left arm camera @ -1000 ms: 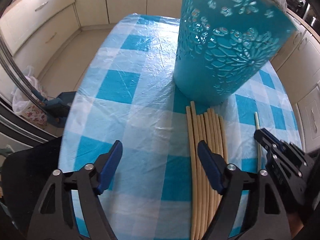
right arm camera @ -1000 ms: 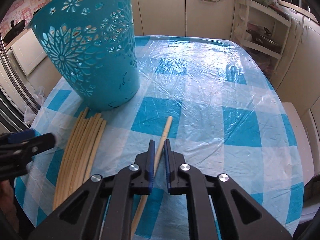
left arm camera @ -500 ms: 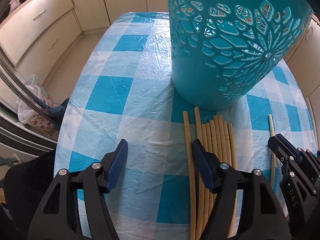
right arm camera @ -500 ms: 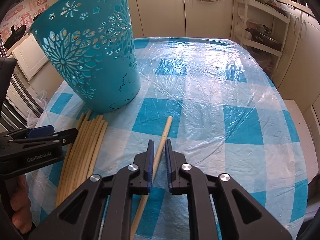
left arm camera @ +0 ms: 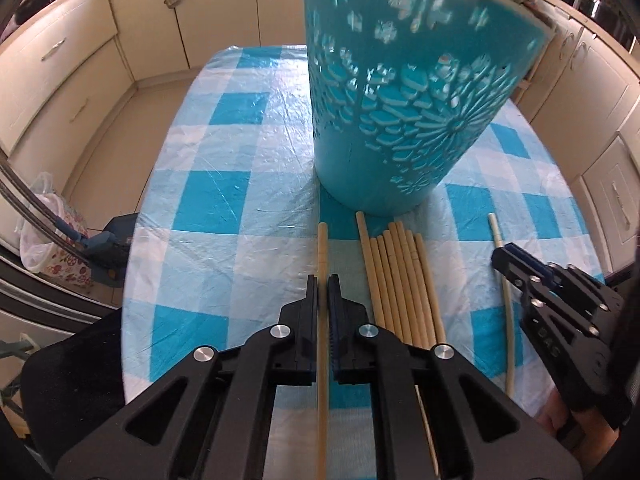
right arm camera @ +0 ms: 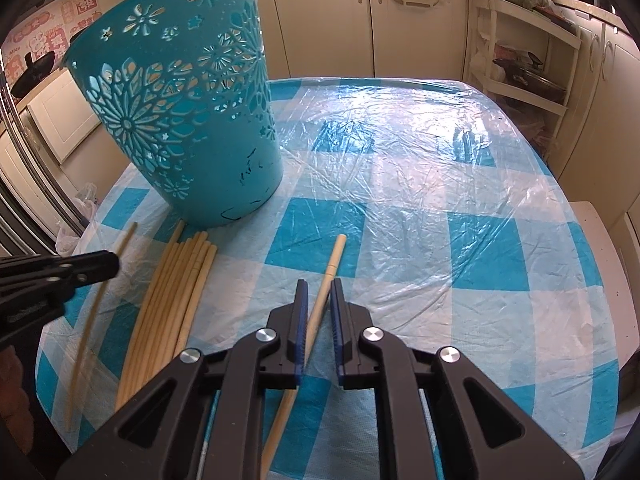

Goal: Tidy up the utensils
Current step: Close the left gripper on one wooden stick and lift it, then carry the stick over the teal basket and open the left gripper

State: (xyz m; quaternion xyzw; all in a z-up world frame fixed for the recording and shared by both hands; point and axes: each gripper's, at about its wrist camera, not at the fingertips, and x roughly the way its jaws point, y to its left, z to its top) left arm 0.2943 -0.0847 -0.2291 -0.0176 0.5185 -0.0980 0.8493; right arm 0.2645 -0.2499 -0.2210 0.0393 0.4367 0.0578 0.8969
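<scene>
In the left wrist view my left gripper is shut on a single pale wooden chopstick that runs straight between its pads, set apart to the left of the chopstick bundle. The bundle lies in front of the teal cut-out basket. My right gripper stands at the right over another chopstick. In the right wrist view the right gripper is shut on that chopstick, whose tip points towards the basket. The left gripper shows at the left with its blurred chopstick.
The table wears a blue-and-white checked cloth under clear plastic. Cream cabinets ring the room. A shelf rack stands at the back right. A flowered bag and a dark chair sit left of the table. A hand holds the left gripper.
The left gripper's jaws have gone from wide open to shut on the bundle's leftmost chopstick, which now sits apart from the others. The right gripper has kept its place and hold.
</scene>
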